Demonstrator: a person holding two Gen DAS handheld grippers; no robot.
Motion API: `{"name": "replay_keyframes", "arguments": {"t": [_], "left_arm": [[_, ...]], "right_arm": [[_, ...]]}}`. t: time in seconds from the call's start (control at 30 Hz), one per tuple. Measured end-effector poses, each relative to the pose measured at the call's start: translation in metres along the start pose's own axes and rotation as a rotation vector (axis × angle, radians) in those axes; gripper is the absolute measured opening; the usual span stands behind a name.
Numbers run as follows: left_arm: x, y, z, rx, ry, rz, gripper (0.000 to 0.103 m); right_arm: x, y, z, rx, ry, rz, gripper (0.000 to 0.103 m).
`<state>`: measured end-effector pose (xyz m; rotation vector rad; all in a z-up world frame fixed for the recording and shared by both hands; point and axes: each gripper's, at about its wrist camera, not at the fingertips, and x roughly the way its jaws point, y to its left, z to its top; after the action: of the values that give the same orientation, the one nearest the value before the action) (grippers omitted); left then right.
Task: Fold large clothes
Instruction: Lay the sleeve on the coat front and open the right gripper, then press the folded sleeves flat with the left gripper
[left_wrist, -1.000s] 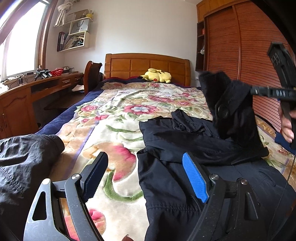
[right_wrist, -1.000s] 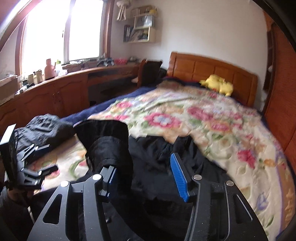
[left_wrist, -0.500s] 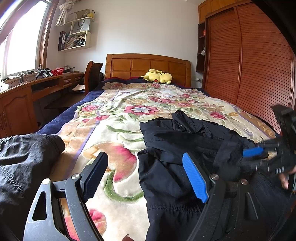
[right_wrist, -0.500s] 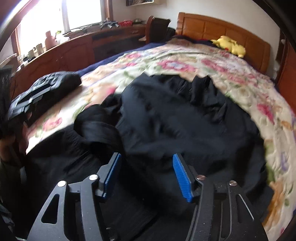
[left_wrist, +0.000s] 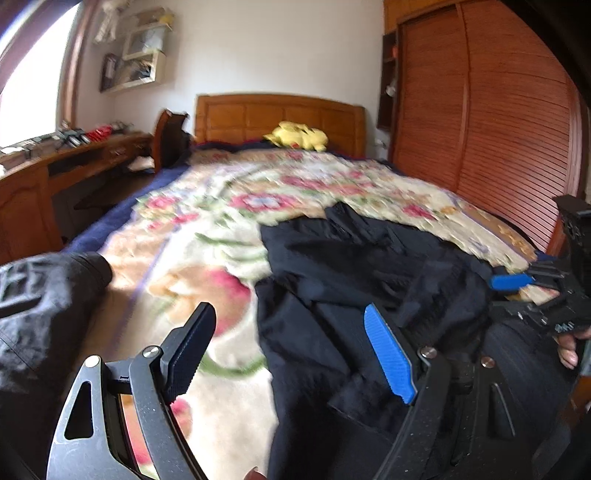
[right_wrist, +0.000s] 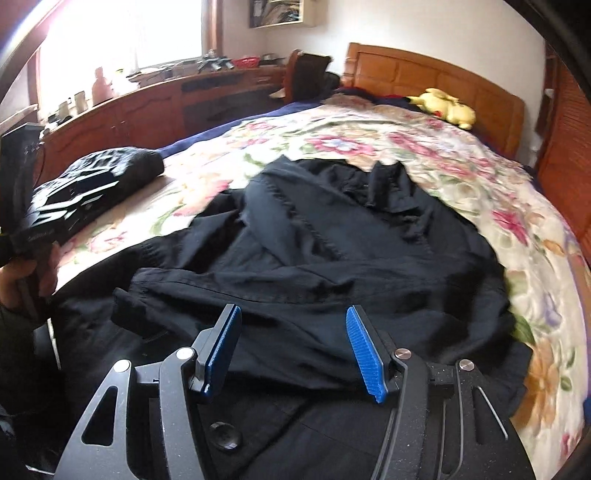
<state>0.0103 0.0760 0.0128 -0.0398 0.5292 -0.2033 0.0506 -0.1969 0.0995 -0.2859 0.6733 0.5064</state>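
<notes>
A large black jacket (left_wrist: 351, 280) lies spread on the floral bedspread (left_wrist: 207, 236), its collar toward the headboard and a sleeve folded across its front (right_wrist: 295, 295). My left gripper (left_wrist: 291, 354) hovers open over the jacket's left edge, with nothing between its fingers. My right gripper (right_wrist: 293, 350) stands open just above the folded sleeve, its blue pads (right_wrist: 365, 354) clear of the cloth. In the left wrist view one blue pad of the right gripper (left_wrist: 511, 282) shows low at the jacket's right side.
A second dark garment (right_wrist: 110, 166) lies bundled on the bed's left edge. A yellow plush toy (right_wrist: 443, 105) rests by the wooden headboard (left_wrist: 277, 114). A desk (right_wrist: 155, 107) and chair run along the left, and a slatted wardrobe (left_wrist: 498, 129) stands on the right.
The right gripper came down with the raised sleeve, laid it across the jacket and let go. The left gripper stayed open in place, its view tilting slightly.
</notes>
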Motion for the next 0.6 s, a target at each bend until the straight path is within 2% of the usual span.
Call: {"name": "replay_keyframes", "arguments": {"t": [0.07, 0.23, 0.43, 0.5, 0.6], "left_arm": [[0.002, -0.008, -0.006, 0.005, 0.042, -0.039, 0.083], [0.004, -0.032, -0.015, 0.057, 0.094, -0.031, 0.083], [0.012, -0.053, -0.022, 0.107, 0.154, -0.060, 0.083], [0.018, -0.056, -0.026, 0.116, 0.186, -0.078, 0.079], [0.028, -0.056, -0.033, 0.124, 0.231, -0.088, 0.067]], "right_arm": [[0.002, 0.003, -0.014, 0.023, -0.002, -0.018, 0.061], [-0.001, 0.004, -0.032, 0.042, -0.019, -0.069, 0.061], [-0.013, 0.002, -0.056, 0.077, -0.053, -0.082, 0.061], [-0.009, 0.002, -0.062, 0.080, -0.055, -0.087, 0.061], [-0.002, 0.002, -0.071, 0.096, -0.051, -0.082, 0.061]]}}
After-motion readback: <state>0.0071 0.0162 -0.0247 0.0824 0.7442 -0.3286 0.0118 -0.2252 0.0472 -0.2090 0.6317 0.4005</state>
